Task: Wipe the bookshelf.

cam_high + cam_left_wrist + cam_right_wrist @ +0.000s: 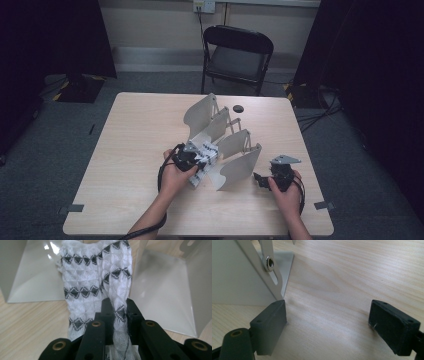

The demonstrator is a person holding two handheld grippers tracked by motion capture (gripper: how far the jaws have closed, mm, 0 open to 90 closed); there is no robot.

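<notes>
While the left gripper pinches a fold of the patterned cloth between the rack's grey panels, the right gripper waits, jaws wide, on bare table.
A thin pinch — any tug could slip it, or snag the cloth on a panel and tip the rack.

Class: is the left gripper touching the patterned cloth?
Touching. The left gripper view shows the left gripper with jaws pinched shut on a fold of the cloth.
</notes>
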